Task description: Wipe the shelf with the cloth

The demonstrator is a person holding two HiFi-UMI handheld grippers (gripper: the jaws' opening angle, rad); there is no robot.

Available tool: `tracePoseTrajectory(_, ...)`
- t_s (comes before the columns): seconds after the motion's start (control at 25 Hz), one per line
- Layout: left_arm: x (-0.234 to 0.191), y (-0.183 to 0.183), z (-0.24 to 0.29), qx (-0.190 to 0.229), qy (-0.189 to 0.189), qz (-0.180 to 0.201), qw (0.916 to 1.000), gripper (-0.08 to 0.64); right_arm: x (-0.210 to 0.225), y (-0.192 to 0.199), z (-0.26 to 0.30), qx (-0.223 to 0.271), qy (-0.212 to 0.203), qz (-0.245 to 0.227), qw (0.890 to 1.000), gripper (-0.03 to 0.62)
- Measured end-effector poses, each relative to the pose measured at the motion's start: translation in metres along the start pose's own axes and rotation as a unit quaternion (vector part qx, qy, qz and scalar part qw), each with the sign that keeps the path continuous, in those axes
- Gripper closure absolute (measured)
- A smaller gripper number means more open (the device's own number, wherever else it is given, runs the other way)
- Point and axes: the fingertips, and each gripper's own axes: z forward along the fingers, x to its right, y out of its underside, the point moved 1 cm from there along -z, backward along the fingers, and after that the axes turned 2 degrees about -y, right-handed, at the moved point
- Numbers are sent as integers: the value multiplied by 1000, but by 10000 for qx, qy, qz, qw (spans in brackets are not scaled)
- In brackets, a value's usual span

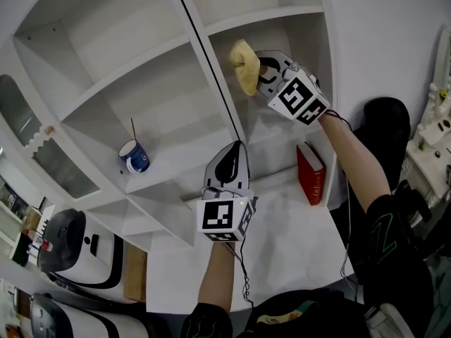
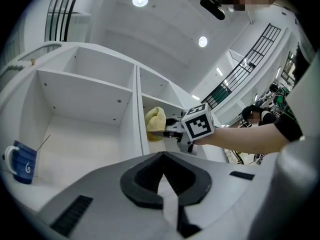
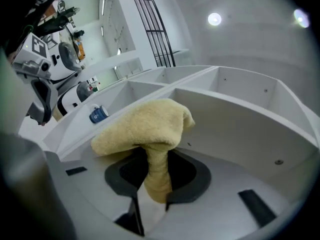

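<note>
Right hand-held gripper [image 1: 259,70], jaws pinched on a stem of the yellow cloth [image 3: 145,126]. The rest of the cloth mushrooms over the jaw tips, so a soft wad rather than hard plastic faces the shelf [image 1: 282,9]. This grip probably presents a broad wiping face. The wad sits in the upper right compartment, just beside the vertical divider and beneath the board above the jaws. Whether it touches a surface cannot be told. The right arm is stretched up and forward, forearm nearly straight, marker cube turned toward the head camera.

Left hand-held gripper [image 1: 227,164], below and to the left of the right one, jaws pressed together on nothing. It points at the divider's front edge with the forearm reaching straight ahead. It appears parked clear of the wiping path.

Further left of the left gripper, a blue mug [image 1: 134,157] stands in the neighbouring compartment. Below the right gripper, a red book [image 1: 311,173] leans upright in the lower compartment. Neither is touched.
</note>
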Motion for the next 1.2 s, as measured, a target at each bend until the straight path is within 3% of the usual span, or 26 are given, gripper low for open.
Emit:
tracePoseTrajectory(0.28,-9,0,-7,2,-114,-36,9999,560,-18,34,24,-654,-196,60,9976,488)
tracePoseTrajectory(0.48,-18,-3,-13,39,-221,-70,9997,561,-35,51,38,-1113,-423,-344,9923,489)
tracePoseTrajectory(0.68,-24,2,-16,7,-308,-141,9994,561,-41,46,48,-1114,-458,-480,9916,488)
tracePoseTrajectory(0.8,-29,6,-19,-36,-361,-198,9991,560,-44,39,44,-1144,-314,-821,9895,489)
tracePoseTrajectory(1.2,-18,16,-9,-44,-146,-336,9993,560,-51,6,13,-762,-166,-1175,9900,489)
